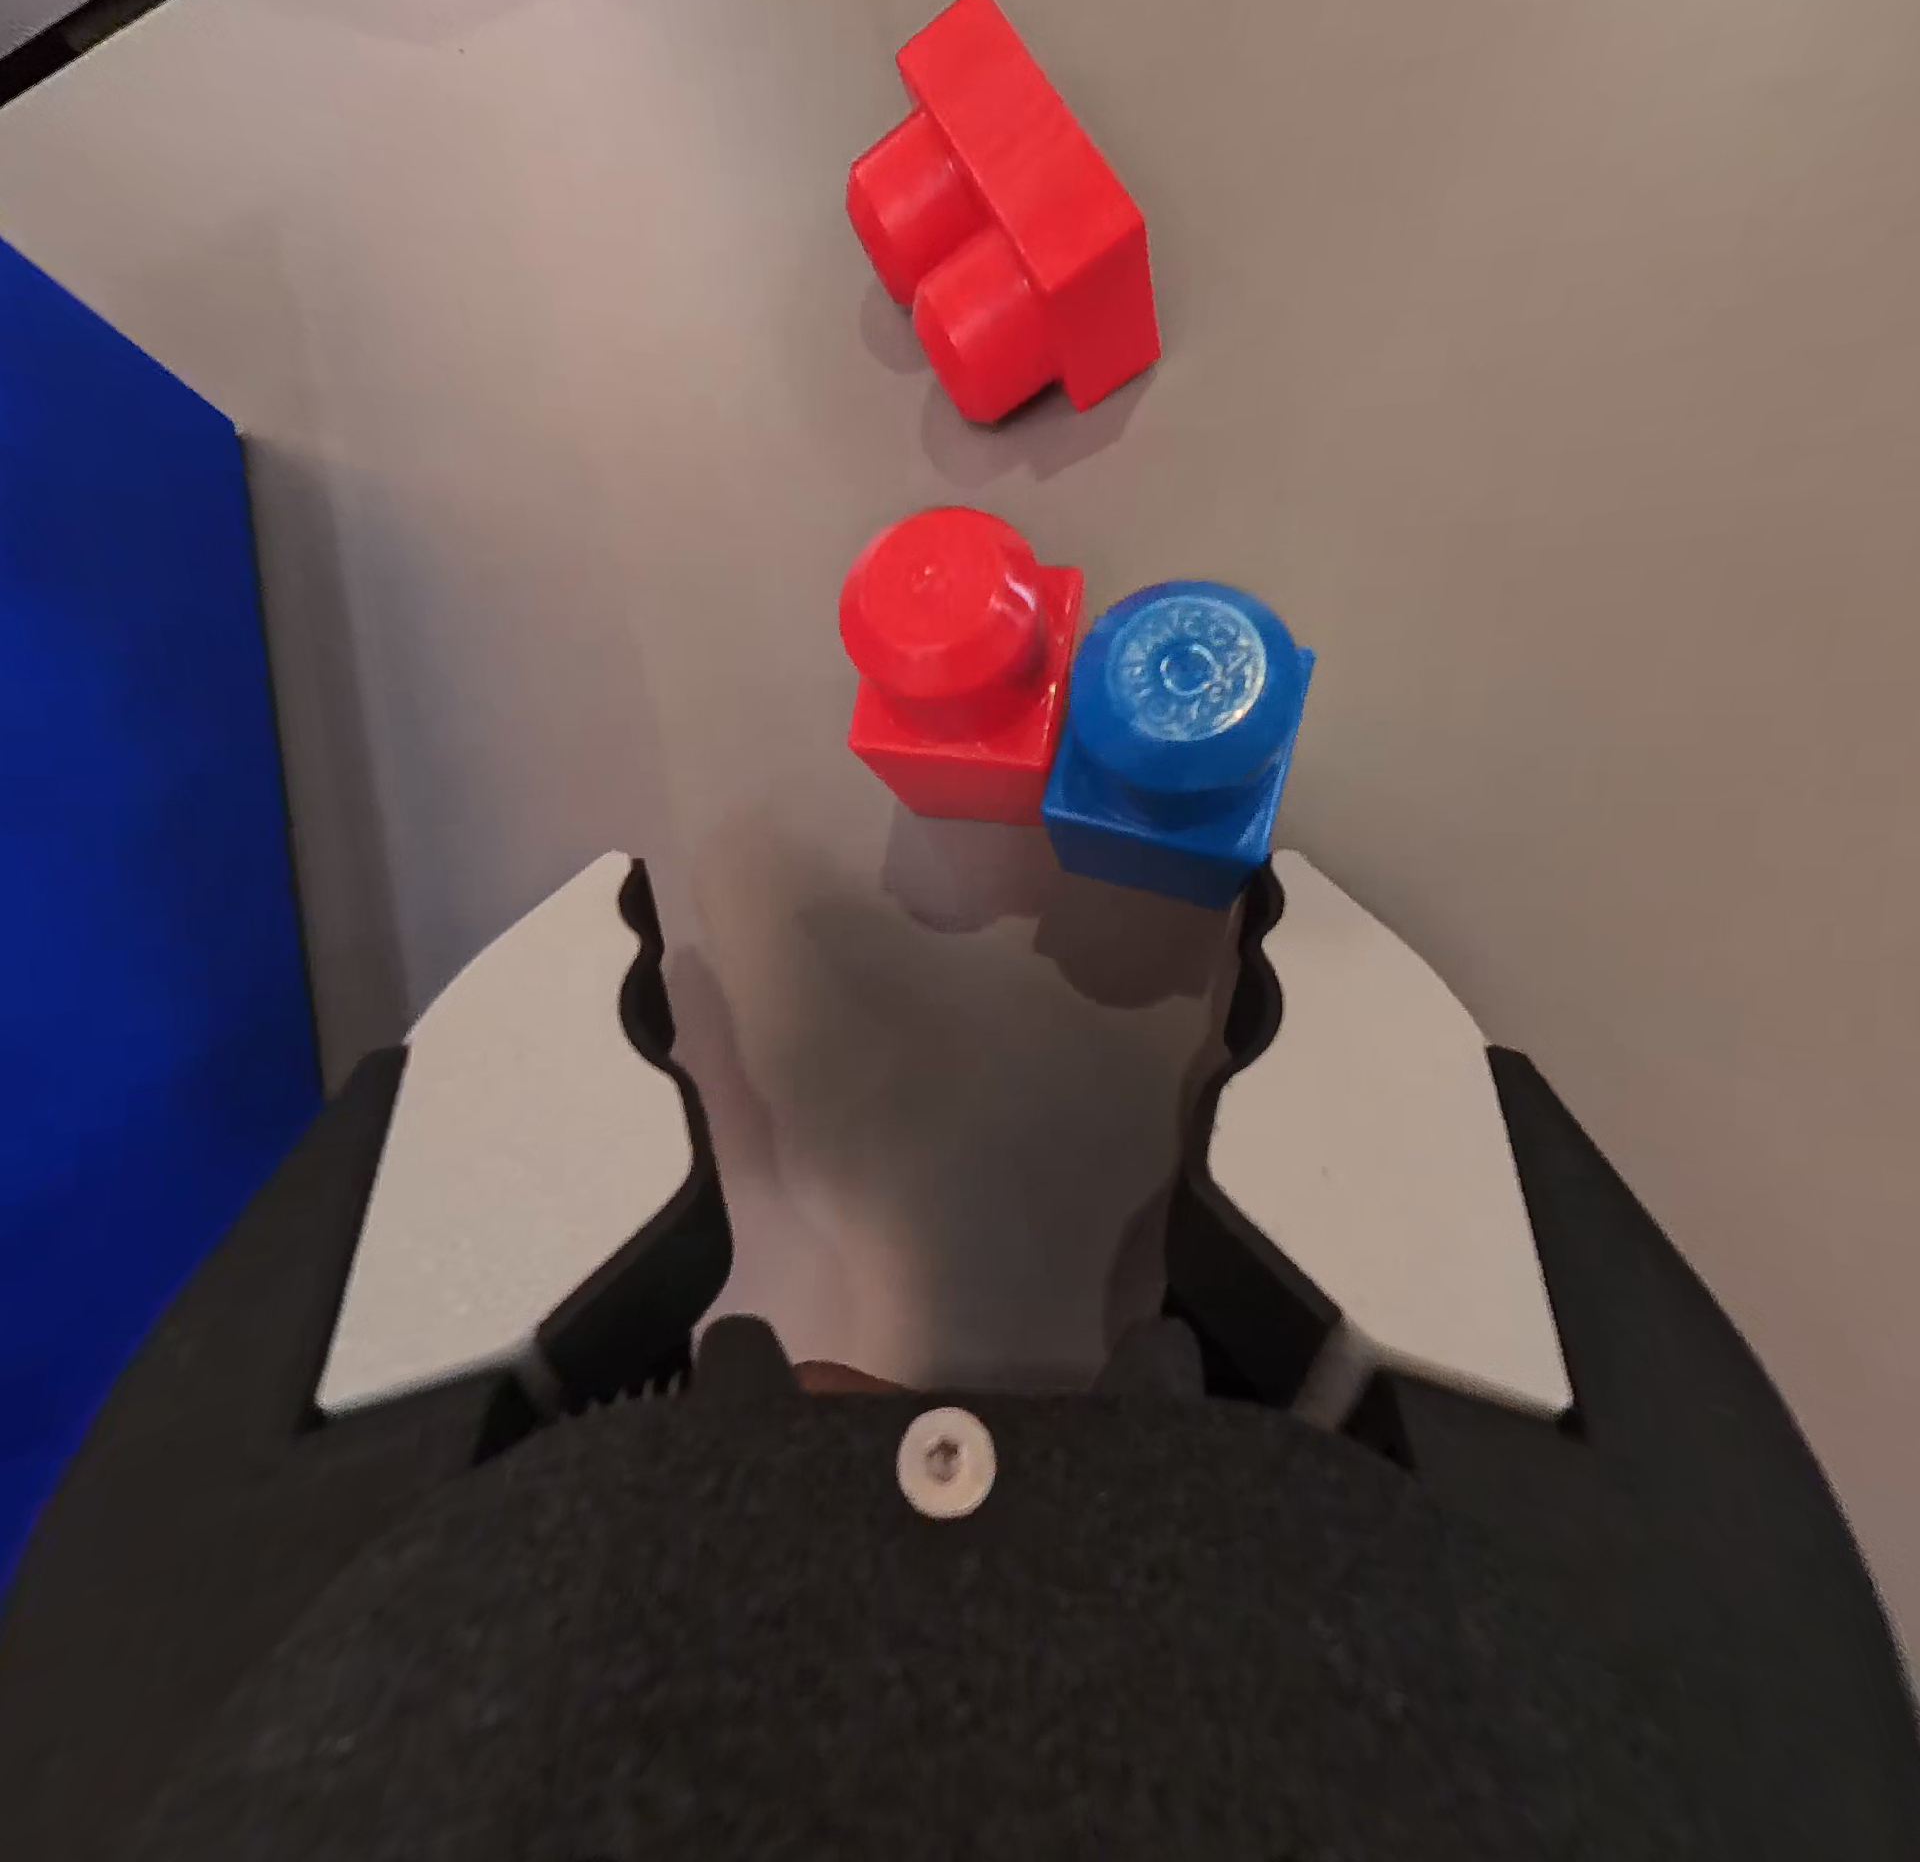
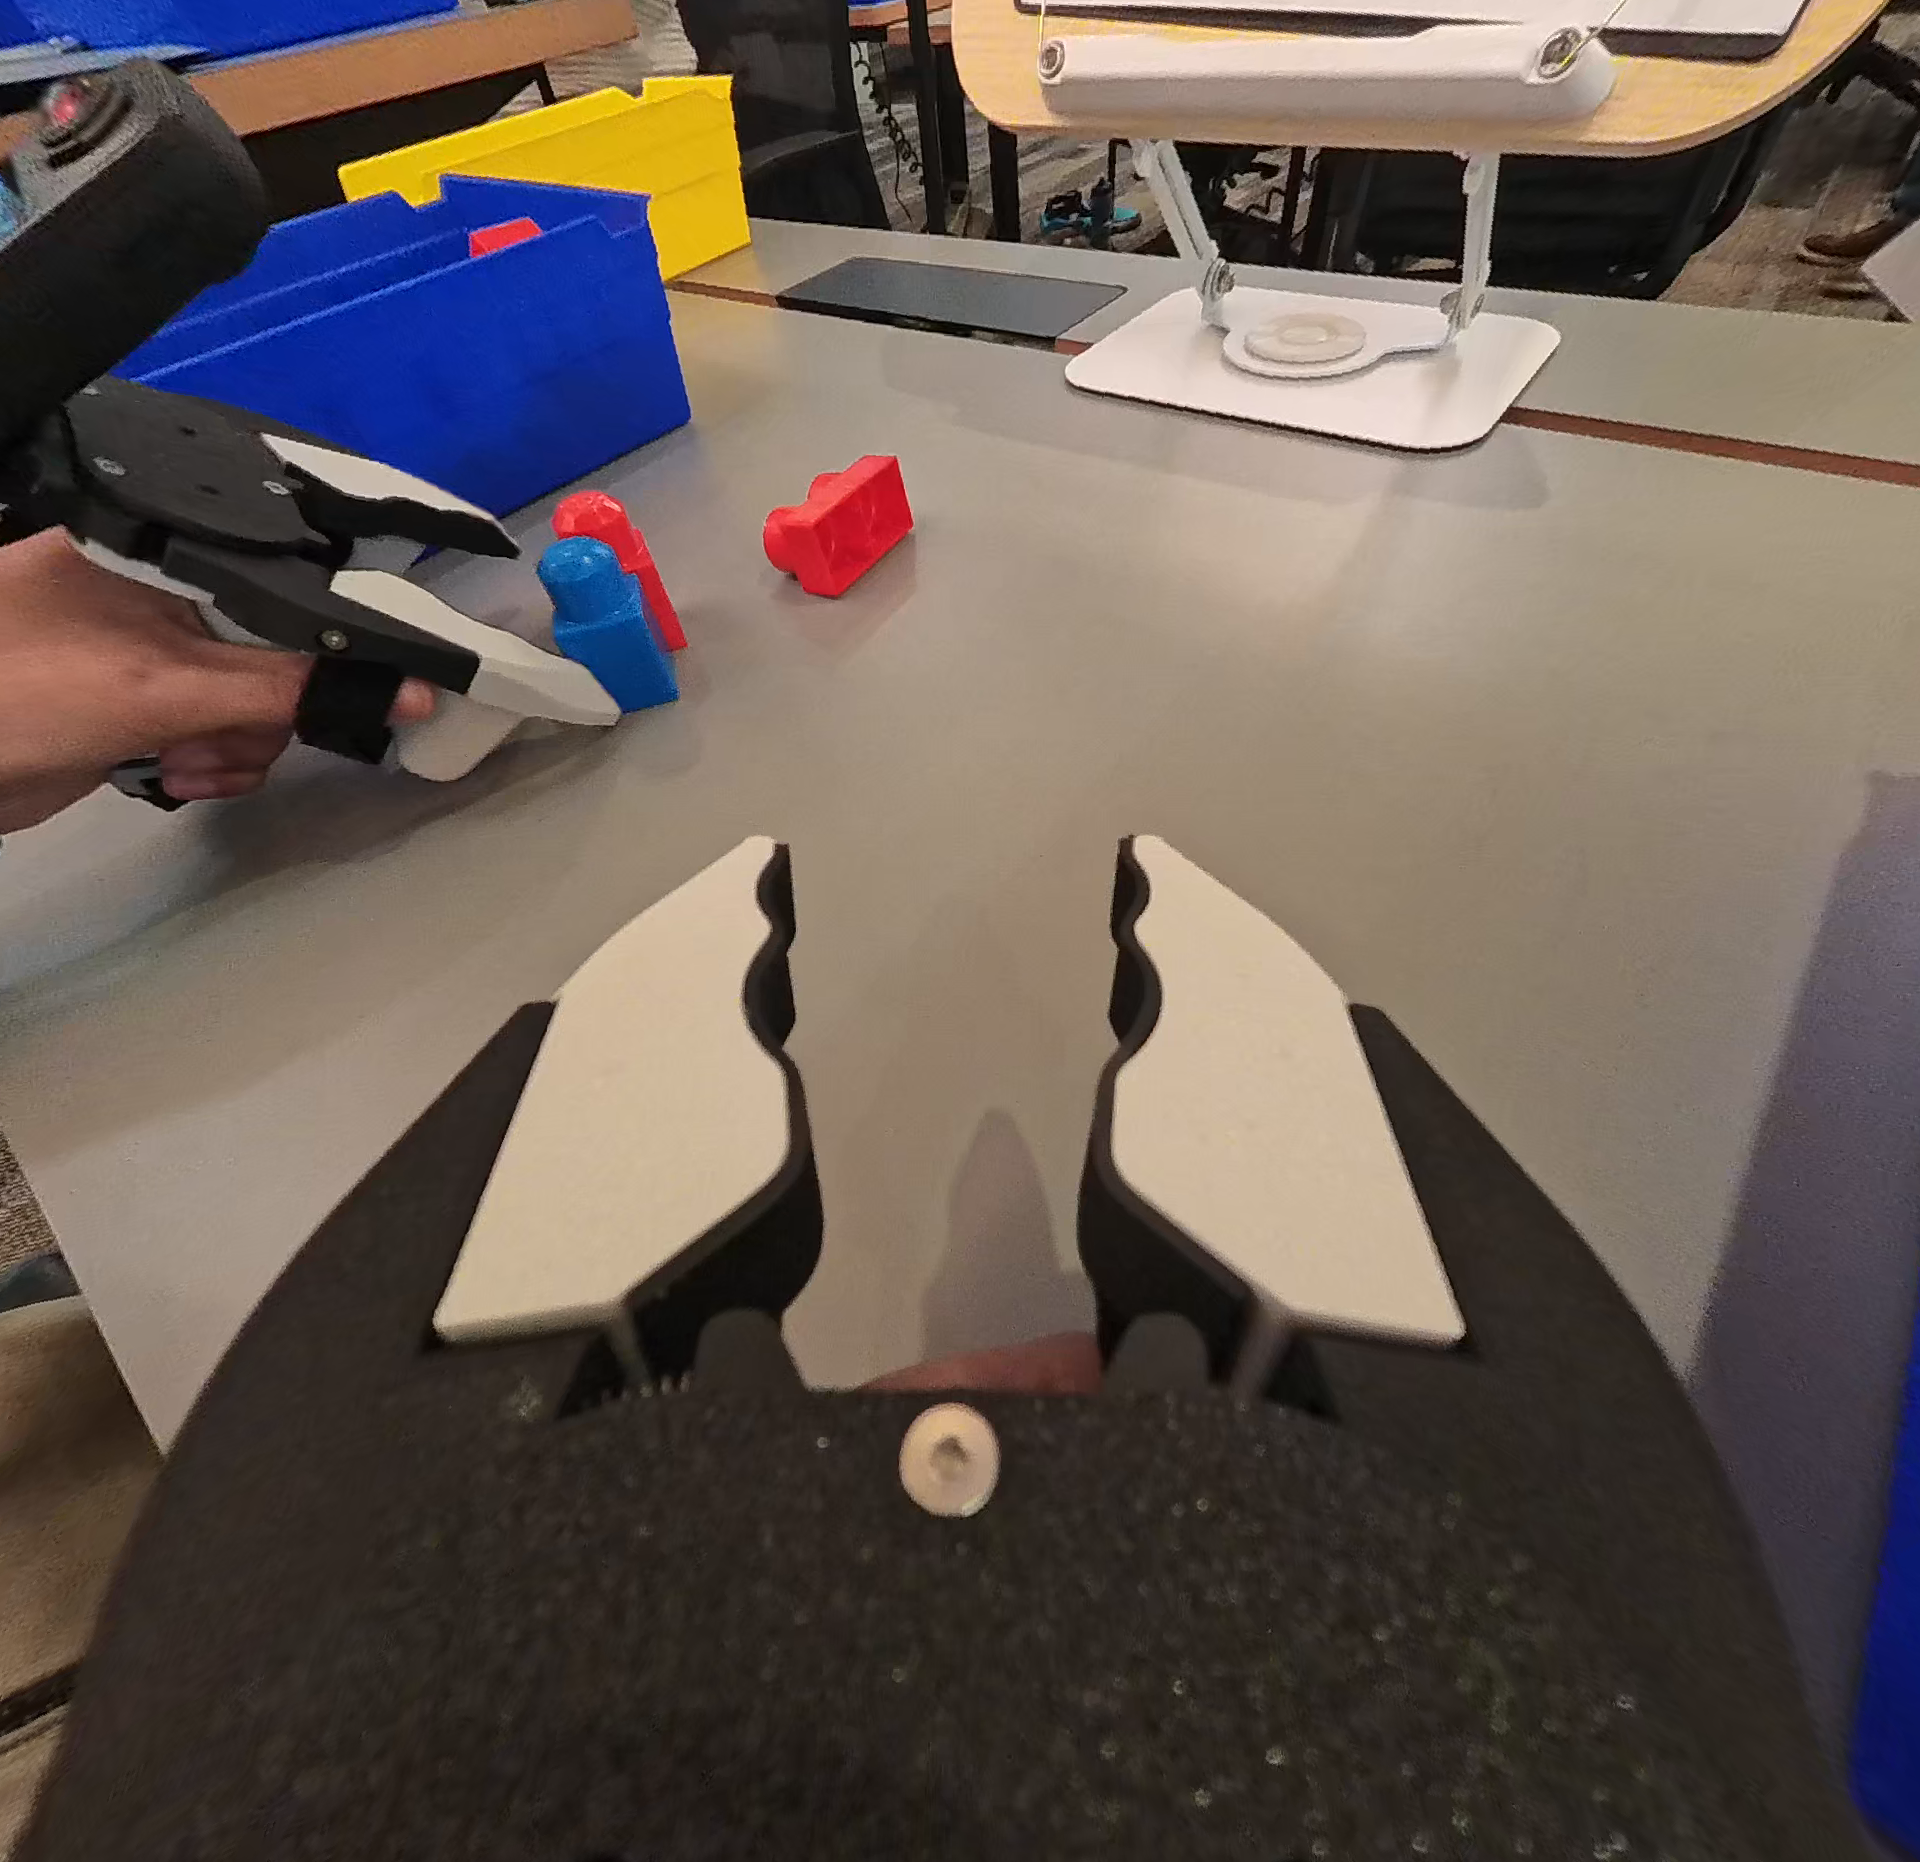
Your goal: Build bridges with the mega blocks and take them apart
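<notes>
Both hand-held grippers (left (image 1: 951, 877), right (image 2: 951, 856)) gape, gripping nothing.

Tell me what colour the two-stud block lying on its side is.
Red. The two-stud block shows best in the left wrist view, lying beyond the two single-stud blocks.

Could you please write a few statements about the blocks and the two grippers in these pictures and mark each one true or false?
1. The left gripper is open. True.
2. The right gripper holds a block. False: it is open and empty, above the bare table.
3. The two-stud red block lies on its side. True.
4. The blue block is stacked on the small red block. False: they stand side by side.
5. The two-stud red block is inside the blue bin. False: it lies on the table.
</notes>
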The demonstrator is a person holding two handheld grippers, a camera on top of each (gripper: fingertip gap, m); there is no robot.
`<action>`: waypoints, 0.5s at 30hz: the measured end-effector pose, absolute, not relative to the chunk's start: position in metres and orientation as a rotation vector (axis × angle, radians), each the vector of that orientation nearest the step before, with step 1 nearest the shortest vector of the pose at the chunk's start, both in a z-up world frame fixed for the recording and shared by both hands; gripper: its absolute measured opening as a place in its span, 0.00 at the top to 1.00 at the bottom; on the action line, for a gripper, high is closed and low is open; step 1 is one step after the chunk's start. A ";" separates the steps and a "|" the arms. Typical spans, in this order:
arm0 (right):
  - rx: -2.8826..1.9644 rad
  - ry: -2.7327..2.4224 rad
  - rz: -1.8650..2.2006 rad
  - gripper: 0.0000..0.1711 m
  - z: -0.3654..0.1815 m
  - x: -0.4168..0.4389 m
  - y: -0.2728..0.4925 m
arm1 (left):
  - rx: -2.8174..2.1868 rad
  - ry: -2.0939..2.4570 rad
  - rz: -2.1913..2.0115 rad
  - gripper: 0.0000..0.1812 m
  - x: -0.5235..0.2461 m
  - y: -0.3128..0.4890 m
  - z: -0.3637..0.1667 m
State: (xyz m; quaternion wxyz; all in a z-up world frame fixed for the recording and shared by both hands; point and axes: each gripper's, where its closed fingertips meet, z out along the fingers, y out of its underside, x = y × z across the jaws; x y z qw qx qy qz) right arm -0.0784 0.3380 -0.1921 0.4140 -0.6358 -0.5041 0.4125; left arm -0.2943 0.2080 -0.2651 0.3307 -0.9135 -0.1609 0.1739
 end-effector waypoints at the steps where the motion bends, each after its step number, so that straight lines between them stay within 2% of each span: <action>1: -1.598 -1.266 1.037 0.66 -0.192 -0.078 0.338 | -2.386 -0.424 0.455 0.42 -0.295 0.210 -0.265; 15: -1.602 -1.264 1.040 0.66 -0.193 -0.078 0.340 | -2.370 -0.428 0.470 0.42 -0.298 0.212 -0.258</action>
